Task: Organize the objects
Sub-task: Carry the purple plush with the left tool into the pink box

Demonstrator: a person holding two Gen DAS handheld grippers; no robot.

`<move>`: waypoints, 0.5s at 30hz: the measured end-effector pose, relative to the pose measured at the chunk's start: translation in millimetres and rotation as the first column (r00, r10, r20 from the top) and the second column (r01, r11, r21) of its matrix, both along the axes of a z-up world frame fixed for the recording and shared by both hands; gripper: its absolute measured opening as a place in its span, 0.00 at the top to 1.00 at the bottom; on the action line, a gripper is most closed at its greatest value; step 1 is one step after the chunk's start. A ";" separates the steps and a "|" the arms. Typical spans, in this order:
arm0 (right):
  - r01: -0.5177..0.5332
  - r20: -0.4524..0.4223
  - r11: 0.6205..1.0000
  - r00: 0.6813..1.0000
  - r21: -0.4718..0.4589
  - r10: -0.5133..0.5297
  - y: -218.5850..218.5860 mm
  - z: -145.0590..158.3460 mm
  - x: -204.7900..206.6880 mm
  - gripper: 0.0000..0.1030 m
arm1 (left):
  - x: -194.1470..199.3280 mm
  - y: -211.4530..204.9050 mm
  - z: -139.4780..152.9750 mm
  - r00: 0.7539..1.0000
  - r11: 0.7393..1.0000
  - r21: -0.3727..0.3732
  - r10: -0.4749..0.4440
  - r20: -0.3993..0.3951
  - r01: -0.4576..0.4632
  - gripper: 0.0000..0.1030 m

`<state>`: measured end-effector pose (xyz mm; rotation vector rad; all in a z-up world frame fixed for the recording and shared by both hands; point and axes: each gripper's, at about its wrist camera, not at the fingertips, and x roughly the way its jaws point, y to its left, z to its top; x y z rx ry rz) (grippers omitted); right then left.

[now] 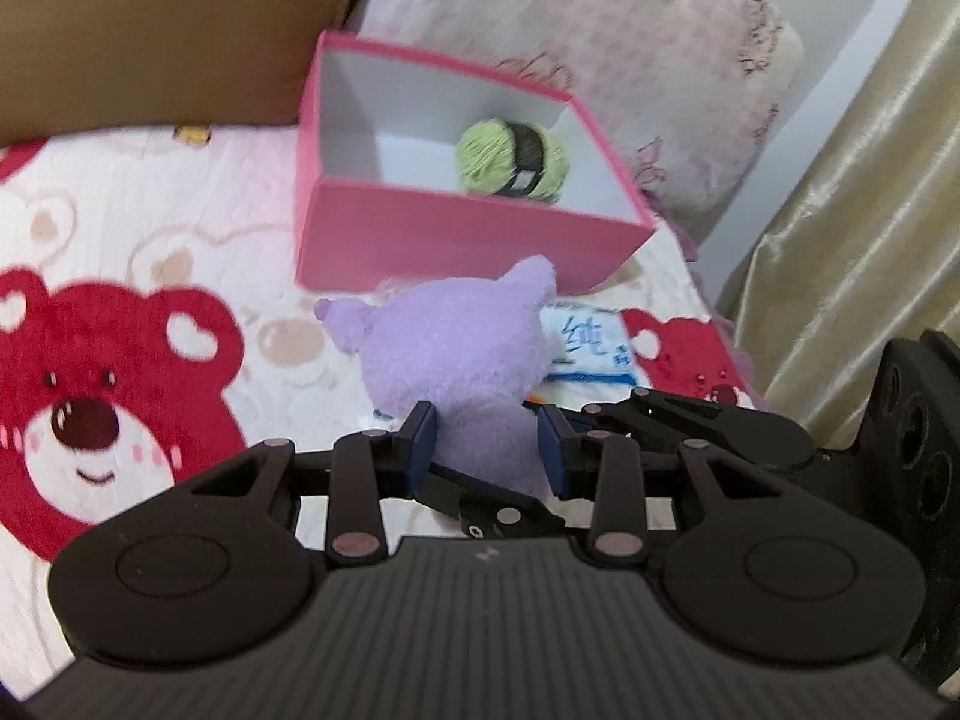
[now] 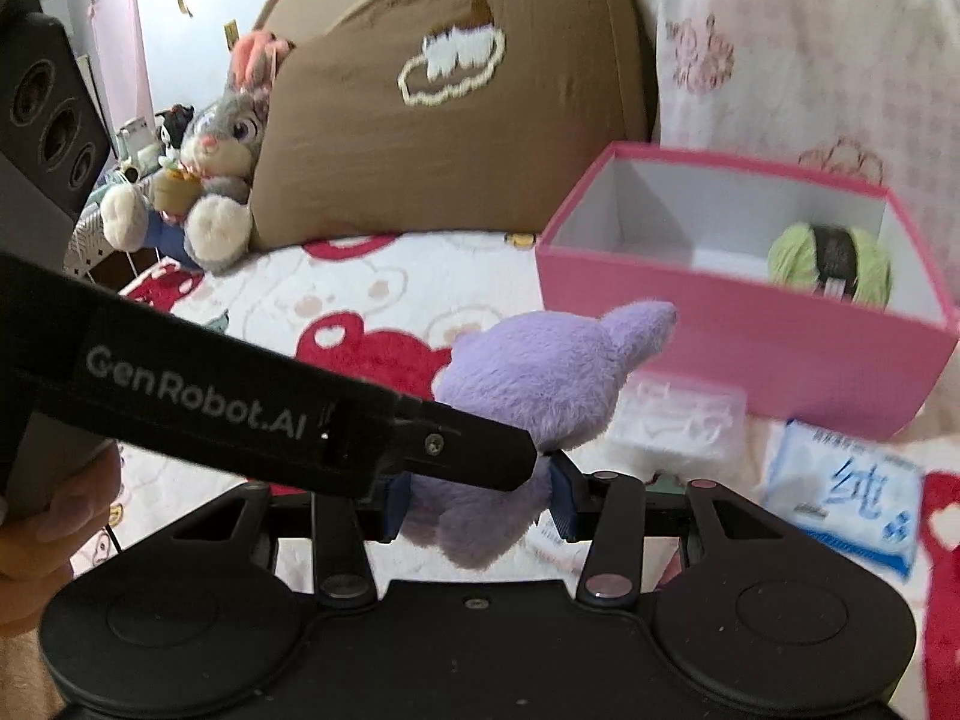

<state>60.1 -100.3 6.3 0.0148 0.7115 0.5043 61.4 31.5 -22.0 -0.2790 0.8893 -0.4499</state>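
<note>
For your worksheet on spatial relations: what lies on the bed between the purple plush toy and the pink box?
In the right wrist view, a clear plastic case.

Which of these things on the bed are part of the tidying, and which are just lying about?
Part of the job:
purple plush toy
pink box
green yarn ball
tissue pack
clear plastic case

Just lying about:
rabbit toy
brown pillow
curtain
</note>
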 end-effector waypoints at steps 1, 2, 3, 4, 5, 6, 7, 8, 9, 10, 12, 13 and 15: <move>-0.001 0.006 1.000 1.000 0.003 0.001 -1.9 4.9 0.3 0.51 | -0.2 -1.9 6.5 1.000 1.000 0.001 0.001 0.003 -0.001 0.66; -0.003 0.010 1.000 1.000 0.008 0.003 -4.4 11.5 -0.2 0.51 | -0.5 -3.7 13.4 1.000 1.000 -0.001 0.004 0.005 -0.004 0.66; -0.004 0.015 1.000 1.000 0.011 0.003 -6.4 17.3 1.0 0.51 | 0.1 -5.3 19.9 1.000 1.000 -0.003 0.008 0.008 -0.008 0.66; -0.005 0.023 1.000 1.000 0.010 0.005 -8.4 23.1 2.1 0.51 | 1.0 -7.7 27.2 1.000 1.000 0.000 0.006 0.013 -0.006 0.66; -0.009 0.032 1.000 0.999 0.008 0.009 -10.7 30.9 4.2 0.51 | 2.7 -10.5 34.3 1.000 1.000 0.009 0.001 0.019 -0.002 0.66; -0.013 0.040 1.000 0.999 0.005 0.013 -12.9 36.6 6.0 0.51 | 4.5 -13.4 41.7 1.000 1.000 0.018 -0.004 0.026 0.004 0.66; -0.017 0.045 1.000 0.999 0.005 0.017 -15.6 43.7 8.4 0.51 | 6.7 -16.0 49.7 0.999 1.000 0.026 -0.008 0.031 0.008 0.66; -0.023 0.049 1.000 0.999 0.007 0.022 -18.8 51.7 12.6 0.51 | 9.6 -18.9 57.4 0.999 0.999 0.033 -0.011 0.035 0.010 0.66; -0.026 0.051 1.000 0.998 0.008 0.025 -21.7 58.3 16.3 0.51 | 14.1 -22.5 65.6 0.999 0.999 0.043 -0.015 0.040 0.013 0.66; -0.029 0.054 1.000 0.998 0.005 0.028 -24.9 65.7 21.2 0.51 | 18.7 -25.5 72.6 0.999 0.999 0.048 -0.014 0.042 0.012 0.66; -0.032 0.067 0.999 0.997 -0.005 0.033 -30.9 77.6 31.1 0.51 | 28.7 -32.3 84.4 0.999 0.998 0.058 -0.015 0.052 0.012 0.66; -0.032 0.074 0.999 0.997 -0.010 0.033 -33.7 82.5 35.6 0.51 | 35.1 -35.6 90.3 0.998 0.998 0.062 -0.014 0.058 0.011 0.66; -0.031 0.084 0.999 0.996 -0.018 0.033 -41.1 93.0 50.1 0.51 | 48.3 -42.4 97.7 0.997 0.998 0.066 -0.014 0.072 0.010 0.66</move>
